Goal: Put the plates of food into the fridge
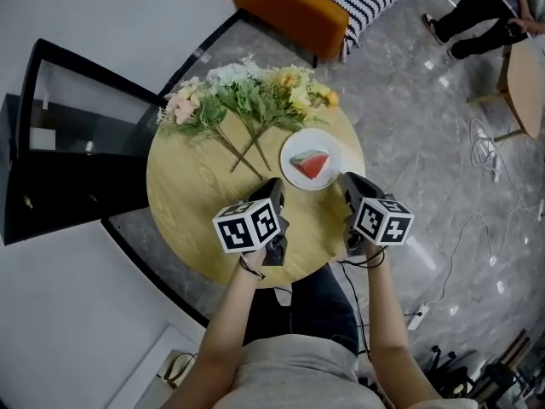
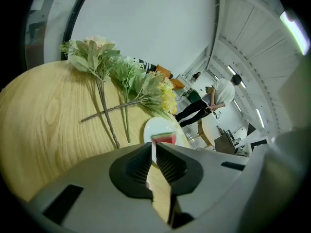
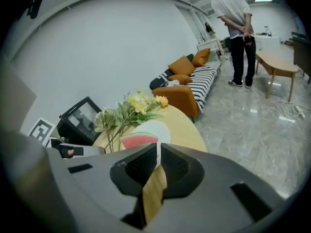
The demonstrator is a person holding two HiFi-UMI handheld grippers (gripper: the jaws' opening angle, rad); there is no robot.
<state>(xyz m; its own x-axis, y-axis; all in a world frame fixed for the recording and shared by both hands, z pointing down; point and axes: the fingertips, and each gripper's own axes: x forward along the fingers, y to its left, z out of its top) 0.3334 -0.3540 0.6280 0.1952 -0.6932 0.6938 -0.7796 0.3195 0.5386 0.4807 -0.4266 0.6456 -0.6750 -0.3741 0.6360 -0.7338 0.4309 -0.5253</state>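
- Two handheld grippers hover over a round wooden table (image 1: pixel 183 207), one at each side of the only plate (image 1: pixel 329 144) on it.
- White and round, the plate sits on the table's right half, away from the person, and carries a single red slice of watermelon (image 1: pixel 312 165) with a green rind.
- At the plate's near-left edge, the left gripper (image 1: pixel 275 185) points down toward it; its jaws are drawn together with only a thin slit between the pads, and nothing is caught in them.
- On the plate's near-right side, the right gripper (image 1: pixel 347 181) is likewise closed and empty, angled down at the rim.
- Whether either tip touches the plate cannot be told from above.
- Each gripper carries a black-and-white marker cube, and the person's bare forearms (image 1: pixel 223 326) reach in from the bottom of the head view.
- A spray of artificial flowers (image 1: pixel 247 96) lies across the far side of the table, its stem ends just beside the plate's left rim.
- Left of the table, on the floor and well apart from the plate, stands a black cabinet with a glass door (image 1: pixel 77 139), seemingly the fridge.
- Beyond the table are an orange sofa (image 1: pixel 285 7), a grey marble floor (image 1: pixel 409 126) strewn with cables (image 1: pixel 485 152), and a bystander (image 3: pixel 235 23) standing by a second wooden table (image 3: pixel 277 64).
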